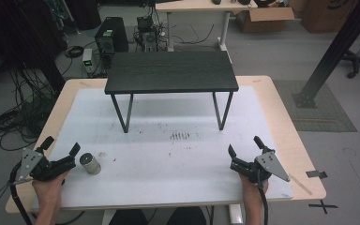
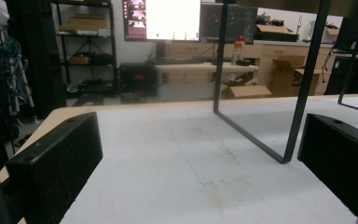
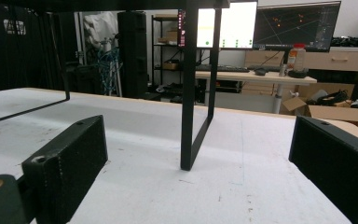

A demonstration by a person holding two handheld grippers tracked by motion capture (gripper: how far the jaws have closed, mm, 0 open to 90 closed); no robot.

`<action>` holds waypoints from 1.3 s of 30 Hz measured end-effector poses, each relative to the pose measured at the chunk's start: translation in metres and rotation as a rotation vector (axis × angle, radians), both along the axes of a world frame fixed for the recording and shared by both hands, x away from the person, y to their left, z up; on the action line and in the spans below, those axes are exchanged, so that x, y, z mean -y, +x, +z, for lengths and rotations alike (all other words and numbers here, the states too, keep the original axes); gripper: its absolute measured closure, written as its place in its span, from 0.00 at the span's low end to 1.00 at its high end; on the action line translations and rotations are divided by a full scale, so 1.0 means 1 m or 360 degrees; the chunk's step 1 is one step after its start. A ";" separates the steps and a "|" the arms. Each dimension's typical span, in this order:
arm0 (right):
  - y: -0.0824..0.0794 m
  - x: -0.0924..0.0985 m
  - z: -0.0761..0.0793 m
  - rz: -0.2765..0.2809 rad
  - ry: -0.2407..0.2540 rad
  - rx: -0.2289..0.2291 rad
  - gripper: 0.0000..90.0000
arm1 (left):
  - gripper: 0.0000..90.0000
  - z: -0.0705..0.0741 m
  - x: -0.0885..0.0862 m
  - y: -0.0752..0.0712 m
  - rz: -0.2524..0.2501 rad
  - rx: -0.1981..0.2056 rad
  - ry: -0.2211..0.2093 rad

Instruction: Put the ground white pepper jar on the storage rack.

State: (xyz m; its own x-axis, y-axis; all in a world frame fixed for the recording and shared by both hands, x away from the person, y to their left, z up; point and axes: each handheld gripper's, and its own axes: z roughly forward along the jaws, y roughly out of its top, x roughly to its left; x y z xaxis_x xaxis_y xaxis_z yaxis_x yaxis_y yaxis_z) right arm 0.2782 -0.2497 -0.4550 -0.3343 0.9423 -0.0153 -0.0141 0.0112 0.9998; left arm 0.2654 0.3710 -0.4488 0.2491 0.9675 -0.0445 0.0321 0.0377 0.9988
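Both tools at rest — nothing picked up yet.

Left to right: the left tool (image 1: 62, 147) lies released near the worktop's (image 1: 168, 187) front left edge, a small metal cylinder (image 1: 90, 163) lying just beside its jaws, untouched. A black riser shelf (image 1: 171, 71) stands mid-worktop, bare on top. The right tool (image 1: 243, 149) — jaws apart too — holds nothing. By my reading, the grasp is still ahead.

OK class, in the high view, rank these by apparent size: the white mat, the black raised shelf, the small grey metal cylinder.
1. White mat, largest.
2. Black raised shelf.
3. Small grey metal cylinder, smallest, beside the left gripper.
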 end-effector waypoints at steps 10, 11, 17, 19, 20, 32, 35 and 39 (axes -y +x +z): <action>0.000 0.000 0.000 -0.0001 -0.0002 -0.0001 0.04 | 0.00 0.028 -0.009 -0.010 -0.0151 0.0083 0.0008; 0.000 0.000 0.000 -0.0001 -0.0002 -0.0001 0.04 | 0.00 0.031 -0.010 -0.011 -0.0177 0.0084 0.0011; 0.000 0.000 0.000 0.0000 -0.0001 -0.0002 0.04 | 0.00 0.044 -0.015 -0.016 -0.0319 0.0069 0.0054; 0.000 0.000 0.000 0.0000 -0.0002 0.0000 0.04 | 0.00 0.046 -0.017 -0.018 -0.0368 0.0063 0.0074; 0.000 0.000 0.000 0.0000 -0.0001 -0.0001 0.04 | 0.00 0.047 -0.018 -0.018 -0.0397 0.0058 0.0077; 0.000 0.000 0.000 0.0001 -0.0002 -0.0001 0.04 | 0.00 0.043 -0.017 -0.022 -0.0663 -0.0013 0.0065; 0.000 0.000 0.000 0.0001 -0.0002 0.0000 0.04 | 0.00 0.041 -0.015 -0.021 -0.0717 -0.0052 0.0099; 0.000 0.000 0.000 0.0001 -0.0002 0.0000 0.04 | 0.00 0.040 -0.012 -0.020 -0.0750 -0.0099 0.0134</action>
